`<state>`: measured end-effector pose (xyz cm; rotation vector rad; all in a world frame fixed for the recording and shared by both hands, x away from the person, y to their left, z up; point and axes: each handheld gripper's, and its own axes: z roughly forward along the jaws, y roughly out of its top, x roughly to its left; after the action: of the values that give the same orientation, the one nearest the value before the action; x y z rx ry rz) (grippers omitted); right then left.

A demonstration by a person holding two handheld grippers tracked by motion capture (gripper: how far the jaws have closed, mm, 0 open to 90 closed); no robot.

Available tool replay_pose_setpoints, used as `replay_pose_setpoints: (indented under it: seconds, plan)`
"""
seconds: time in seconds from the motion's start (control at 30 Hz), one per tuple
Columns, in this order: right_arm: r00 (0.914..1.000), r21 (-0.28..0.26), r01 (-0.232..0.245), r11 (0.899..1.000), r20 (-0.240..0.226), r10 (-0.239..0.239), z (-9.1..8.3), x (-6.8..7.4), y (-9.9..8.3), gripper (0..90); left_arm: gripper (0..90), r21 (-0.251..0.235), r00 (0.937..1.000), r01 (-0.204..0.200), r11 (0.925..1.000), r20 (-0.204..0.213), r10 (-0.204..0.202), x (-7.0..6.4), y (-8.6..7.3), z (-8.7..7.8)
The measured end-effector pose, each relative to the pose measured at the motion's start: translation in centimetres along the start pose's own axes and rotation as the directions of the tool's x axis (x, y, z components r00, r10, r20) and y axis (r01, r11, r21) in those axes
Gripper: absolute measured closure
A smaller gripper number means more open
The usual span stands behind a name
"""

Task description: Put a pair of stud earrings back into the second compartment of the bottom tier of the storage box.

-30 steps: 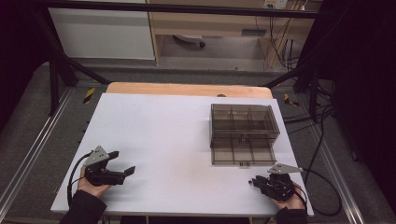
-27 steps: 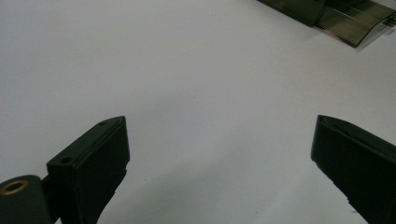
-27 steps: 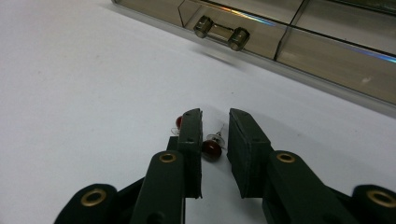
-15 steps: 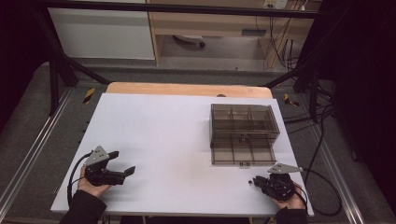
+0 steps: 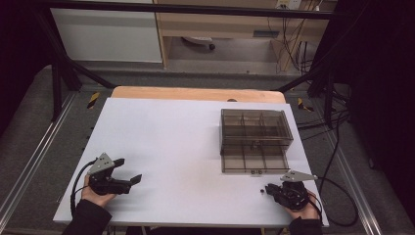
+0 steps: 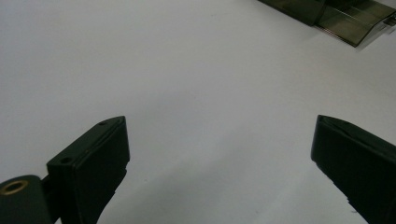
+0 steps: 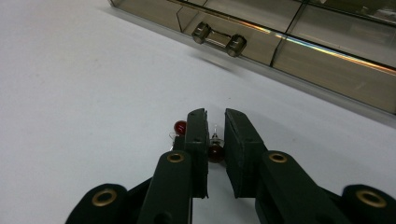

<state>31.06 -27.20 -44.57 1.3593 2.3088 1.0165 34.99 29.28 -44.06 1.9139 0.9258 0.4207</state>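
White tabletop (image 5: 186,147) covers most of the high view, with a wooden strip along its far edge and dark floor, cables and a frame around it. Right of centre in that view sits a smoked, see-through organizer box (image 5: 254,139), split by thin walls into small compartments; its lid stands open toward the far side and the tray lies nearer the bottom of the frame. What the compartments hold cannot be made out from above. In the right gripper view, the box's front wall runs across the top of the frame, and a small metal latch (image 7: 219,39) sits on it at upper centre.

At lower right of the high view, the right gripper (image 5: 269,188) rests low on the table just below the box. Its own view shows the jaws nearly together around a small red bulb (image 7: 215,151) with thin wire leads; whether they actually pinch it is unclear. A second red bulb (image 7: 180,126) lies on the table just left of the jaw tips.

At lower left of the high view, the left gripper (image 5: 128,172) is held with jaws spread wide and empty, well apart from the box.
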Motion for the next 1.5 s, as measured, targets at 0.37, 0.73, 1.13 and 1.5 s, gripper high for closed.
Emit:
replay_pose_setpoints:
  seconds: [0.37, 0.73, 1.13, 1.5]
  plan:
    - [0.9999, -0.016, 0.017, 1.0, -0.001, -0.017, -0.2, 0.1, 0.6, 80.0, 4.5, 0.001, 1.0, 0.002, 1.0, -0.002, -0.002, 0.0, 0.0, 0.0]
    - [0.9996, -0.036, 0.028, 0.999, -0.004, -0.028, -0.4, 0.2, 1.3, 80.0, 4.5, 0.003, 1.0, 0.003, 1.0, -0.005, -0.003, 0.0, 0.0, 0.0]
    - [0.9988, -0.047, 0.047, 0.998, -0.01, -0.048, 0.0, 0.7, 2.6, 80.1, 4.5, 0.007, 1.0, 0.003, 1.0, -0.006, -0.003, 0.1, -0.1, 0.1]
    - [0.9981, -0.058, 0.059, 0.997, -0.012, -0.06, 0.2, 1.1, 3.7, 80.3, 4.5, 0.007, 1.0, 0.003, 1.0, -0.006, -0.002, 0.1, -0.1, 0.1]
